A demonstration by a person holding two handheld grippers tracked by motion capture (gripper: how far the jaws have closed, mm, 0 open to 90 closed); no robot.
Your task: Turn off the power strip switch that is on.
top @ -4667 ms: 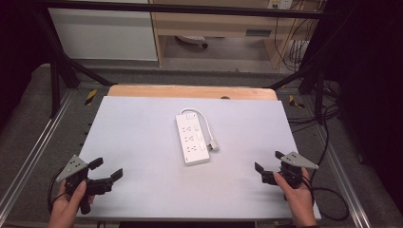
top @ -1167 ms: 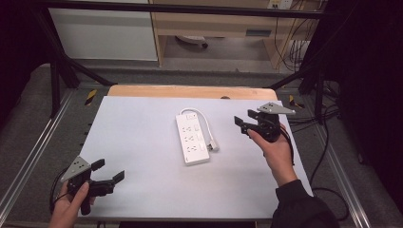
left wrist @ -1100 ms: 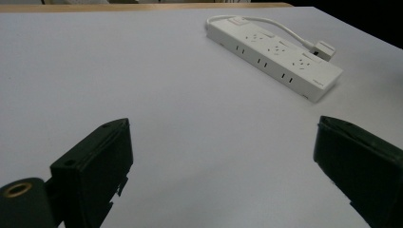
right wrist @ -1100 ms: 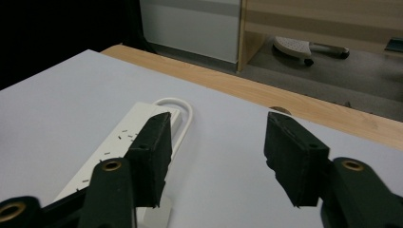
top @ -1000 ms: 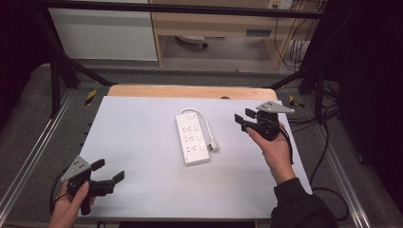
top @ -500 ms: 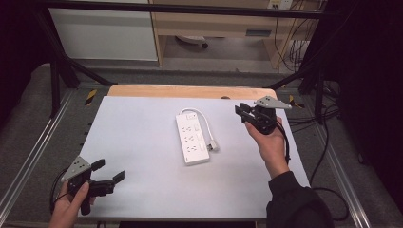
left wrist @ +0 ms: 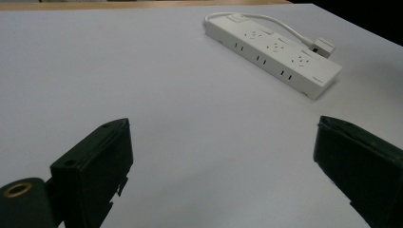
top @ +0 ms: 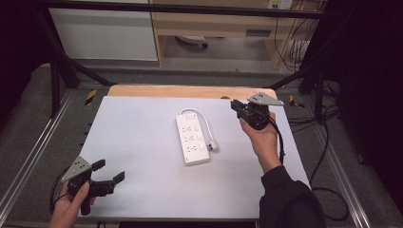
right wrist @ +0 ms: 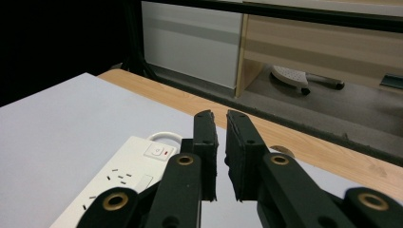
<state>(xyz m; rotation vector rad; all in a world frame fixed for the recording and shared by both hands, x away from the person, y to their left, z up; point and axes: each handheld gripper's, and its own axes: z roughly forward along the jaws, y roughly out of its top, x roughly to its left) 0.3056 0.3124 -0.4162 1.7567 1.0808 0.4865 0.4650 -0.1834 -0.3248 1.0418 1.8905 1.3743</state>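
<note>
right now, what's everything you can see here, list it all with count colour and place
power strip: 1, white, middle of the sheet, with a red-marked switch at its far end
cord: 1, white, looped along the strip's right side, plug lying by its near half
sheet: 1, pale grey, covers most of the table
table: 1, wood edge showing at the far side
cabinet: 1, white, on the floor beyond the table
left gripper: 1, black, near left corner, jaws wide apart, nothing between them
right gripper: 1, black, raised right of the strip's far end, jaws have just been closing, narrow gap, nothing between them
hands: 2, one on each gripper
</note>
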